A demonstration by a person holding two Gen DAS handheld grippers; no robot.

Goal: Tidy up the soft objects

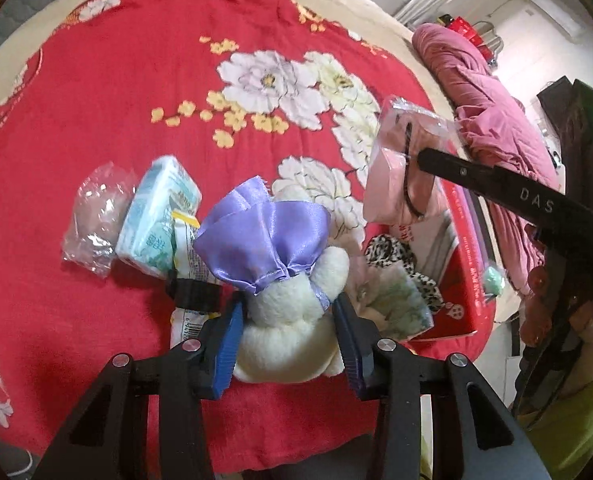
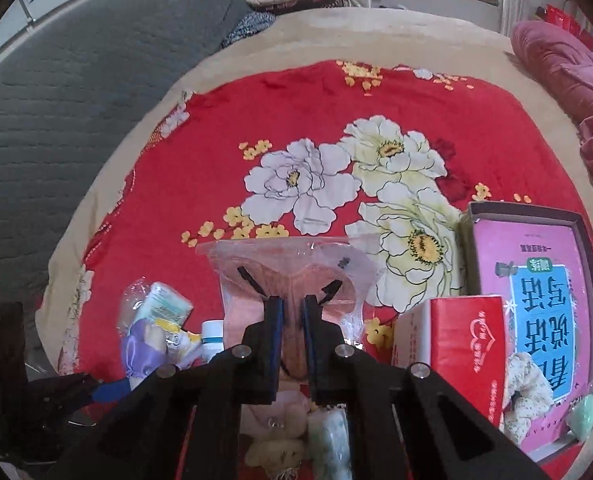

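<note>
1. So, left wrist view first — the left gripper [image 1: 288, 320] is clamped on a white plush toy [image 1: 292, 320] with a shiny purple satin skirt, the blue pads pressed into its sides just under the skirt. It looks squashy and is dented a little where it is gripped. Whether it has left the red floral blanket [image 1: 116, 80] can't be told for sure. Left of it, a pale green tissue pack [image 1: 156, 216] and a crumpled clear plastic bag [image 1: 92, 220] are seen lying on the blanket, so those are judged as not sorted yet.

2. Same view, right side — the right gripper [image 1: 420, 160] is seen reaching in with a clear packet of pink face masks [image 1: 400, 168] held up above a red box [image 1: 468, 272]. A leopard-print fabric piece [image 1: 388, 252] and another wrapped soft item already sit in that box, so part of the job looks done.

3. Right wrist view — the right gripper [image 2: 292, 312] is squeezed nearly closed on the lower middle of the mask packet [image 2: 292, 276], which hangs flat and floppy in front of the camera, black ear loops visible through the film. Below, more soft things are seen in the red box [image 2: 464, 344], and a box lid with a pink printed sheet [image 2: 536, 300] lies beside it.

4. Judged overall: roughly midway — two items in hand, a few left on the blanket.
</note>
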